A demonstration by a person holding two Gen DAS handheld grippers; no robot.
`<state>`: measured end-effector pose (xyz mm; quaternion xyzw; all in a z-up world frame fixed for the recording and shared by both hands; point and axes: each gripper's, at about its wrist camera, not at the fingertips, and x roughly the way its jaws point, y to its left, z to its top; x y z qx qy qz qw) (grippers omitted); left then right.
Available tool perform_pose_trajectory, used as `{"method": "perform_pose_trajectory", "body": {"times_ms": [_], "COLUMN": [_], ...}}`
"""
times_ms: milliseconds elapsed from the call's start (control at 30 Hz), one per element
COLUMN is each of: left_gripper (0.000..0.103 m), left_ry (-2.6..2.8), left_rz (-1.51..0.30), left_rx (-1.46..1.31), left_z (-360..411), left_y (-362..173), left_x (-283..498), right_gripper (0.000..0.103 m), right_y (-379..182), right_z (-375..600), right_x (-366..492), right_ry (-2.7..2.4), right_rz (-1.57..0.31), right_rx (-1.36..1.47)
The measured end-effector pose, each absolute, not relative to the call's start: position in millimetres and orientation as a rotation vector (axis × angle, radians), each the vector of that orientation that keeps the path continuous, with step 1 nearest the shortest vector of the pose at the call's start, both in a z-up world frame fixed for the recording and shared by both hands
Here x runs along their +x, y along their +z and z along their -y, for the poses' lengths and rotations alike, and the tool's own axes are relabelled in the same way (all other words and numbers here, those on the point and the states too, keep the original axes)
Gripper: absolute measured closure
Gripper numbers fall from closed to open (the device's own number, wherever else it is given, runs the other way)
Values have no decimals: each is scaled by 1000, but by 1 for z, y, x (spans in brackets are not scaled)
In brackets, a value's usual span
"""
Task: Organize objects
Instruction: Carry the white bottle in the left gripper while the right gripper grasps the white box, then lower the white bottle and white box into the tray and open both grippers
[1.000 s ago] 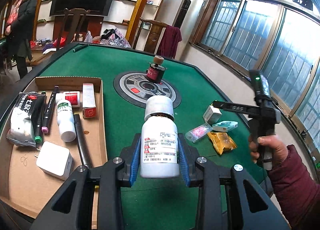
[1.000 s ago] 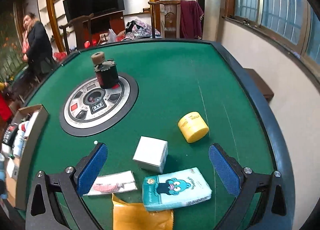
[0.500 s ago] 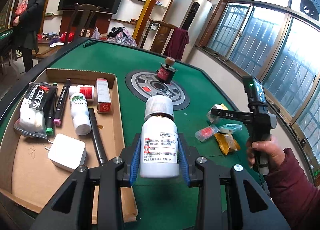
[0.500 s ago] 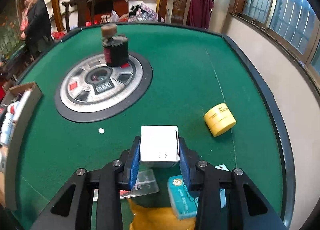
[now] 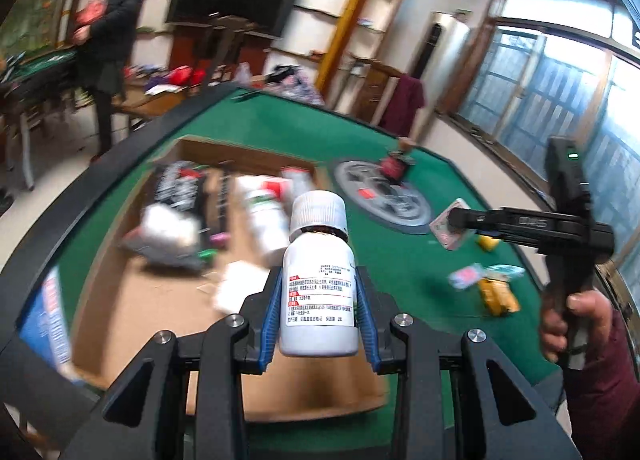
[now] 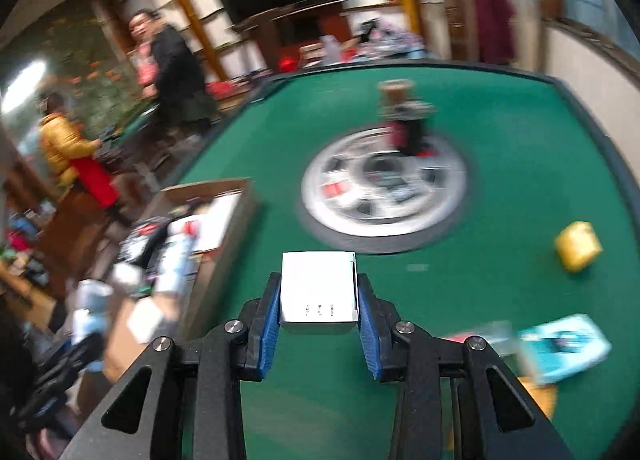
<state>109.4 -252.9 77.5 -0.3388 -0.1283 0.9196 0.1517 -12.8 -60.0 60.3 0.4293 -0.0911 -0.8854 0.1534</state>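
- Left wrist view: green felt table [image 5: 280, 127] carries a cardboard tray [image 5: 132, 300]; windows at right.
- Left gripper [image 5: 319, 312] clamps an upright white bottle [image 5: 319, 280] above the tray.
- Right gripper [image 6: 319, 318] squeezes a white box [image 6: 319, 286] over the felt.

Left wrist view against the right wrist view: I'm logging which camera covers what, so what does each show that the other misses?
Only the left wrist view shows the white bottle clamped in the left gripper, plus the right hand. Only the right wrist view shows the white box clamped in the right gripper and the yellow jar. Both show the cardboard tray and the green table.
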Motion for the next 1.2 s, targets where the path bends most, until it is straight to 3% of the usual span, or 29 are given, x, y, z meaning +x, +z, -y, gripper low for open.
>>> {"method": "perform_pose_trajectory", "body": {"times_ms": [367, 800, 1067, 1200], "left_gripper": [70, 69, 41, 33], "left_ry": [2730, 2765, 2762, 2760], "left_rz": [460, 448, 520, 539], "left_rx": [-1114, -1205, -1164, -1143], "left_z": [312, 322, 329, 330], "left_y": [52, 39, 44, 51], "left_x": [109, 101, 105, 109], "right_gripper": [64, 64, 60, 42], "right_y": [47, 16, 17, 22], "right_z": [179, 221, 233, 232], "right_x": [3, -28, -39, -43], "right_ry": [-2250, -2296, -2414, -2458], "right_rz": [130, -32, -201, -204], "right_rx": [1232, 1323, 1295, 1269]}}
